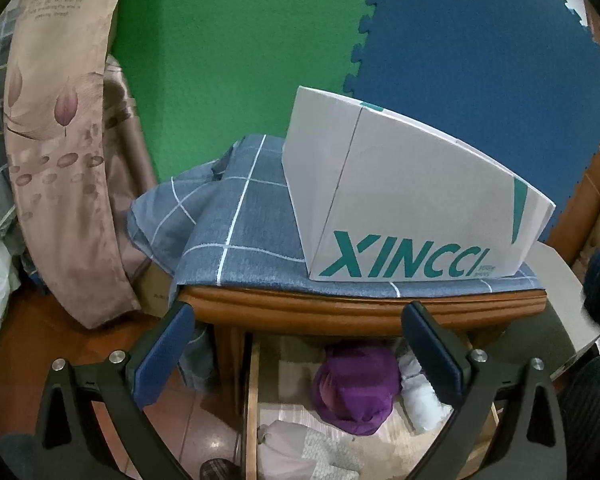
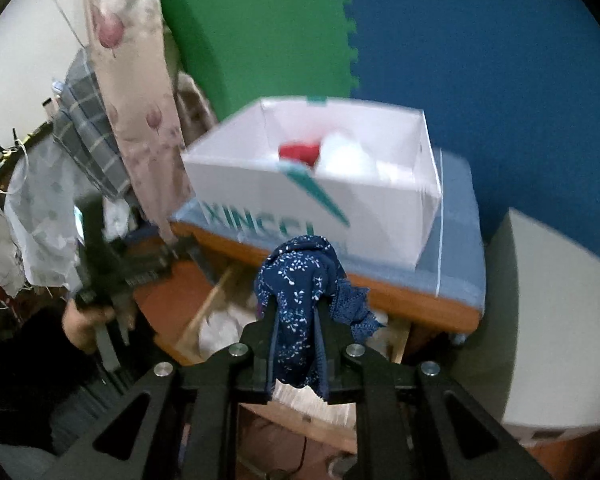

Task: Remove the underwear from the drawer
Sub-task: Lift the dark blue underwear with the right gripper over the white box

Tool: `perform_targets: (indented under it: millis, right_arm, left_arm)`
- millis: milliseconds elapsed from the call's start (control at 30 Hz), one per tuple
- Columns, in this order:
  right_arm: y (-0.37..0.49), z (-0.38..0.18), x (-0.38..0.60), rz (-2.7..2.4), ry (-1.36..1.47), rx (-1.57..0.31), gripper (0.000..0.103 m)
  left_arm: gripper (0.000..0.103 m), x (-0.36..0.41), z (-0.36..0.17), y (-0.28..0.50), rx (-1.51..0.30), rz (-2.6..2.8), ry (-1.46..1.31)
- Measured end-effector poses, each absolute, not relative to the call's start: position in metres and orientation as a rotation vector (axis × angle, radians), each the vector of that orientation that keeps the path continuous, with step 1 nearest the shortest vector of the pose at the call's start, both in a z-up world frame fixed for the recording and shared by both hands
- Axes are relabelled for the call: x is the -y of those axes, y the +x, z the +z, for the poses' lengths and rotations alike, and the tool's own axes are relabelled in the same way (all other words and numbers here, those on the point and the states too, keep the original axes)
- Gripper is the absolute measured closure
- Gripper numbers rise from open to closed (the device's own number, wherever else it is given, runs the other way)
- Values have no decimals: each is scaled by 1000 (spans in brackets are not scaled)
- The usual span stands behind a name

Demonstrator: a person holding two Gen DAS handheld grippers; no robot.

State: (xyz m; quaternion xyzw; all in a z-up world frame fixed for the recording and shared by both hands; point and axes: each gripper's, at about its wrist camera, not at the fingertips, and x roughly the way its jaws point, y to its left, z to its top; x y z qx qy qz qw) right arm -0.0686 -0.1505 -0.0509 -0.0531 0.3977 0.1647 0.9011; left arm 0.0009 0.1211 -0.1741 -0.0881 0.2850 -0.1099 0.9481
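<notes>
Navy floral underwear [image 2: 300, 304] is pinched in the right tool [image 2: 298, 320], bunched above the fingers with a lace edge flopping right, held up over the open drawer [image 1: 252, 392]. Soft, light, limp stuff, I'd say: a grip through the bunched middle should hold, loose edges may snag. The left tool [image 1: 300, 356] hangs spread wide and empty over a purple garment [image 1: 356, 388] in the drawer. Behind, the white XINCCI box [image 2: 312, 200] sits on the cloth-covered bench [image 1: 340, 312].

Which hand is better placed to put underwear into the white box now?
Right: the right gripper is shut on the navy underwear, facing the open white box. The left gripper is open, over the drawer.
</notes>
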Motion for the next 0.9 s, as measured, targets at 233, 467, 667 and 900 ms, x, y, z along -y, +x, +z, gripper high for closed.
perform_targets:
  millis: [233, 467, 667, 900]
  right_arm:
    - [-53, -1, 134, 343, -139, -698, 88]
    - [-22, 30, 127, 301, -138, -613, 88]
    - [18, 38, 124, 250, -157, -595, 88]
    - [68, 37, 121, 183, -182, -625, 88]
  left_arm:
    - [1, -119, -176, 2, -591, -230, -166]
    - [1, -115, -178, 3, -609, -235, -155]
    - [1, -111, -179, 3, -616, -246, -137]
    - [1, -106, -180, 1, -618, -265, -125]
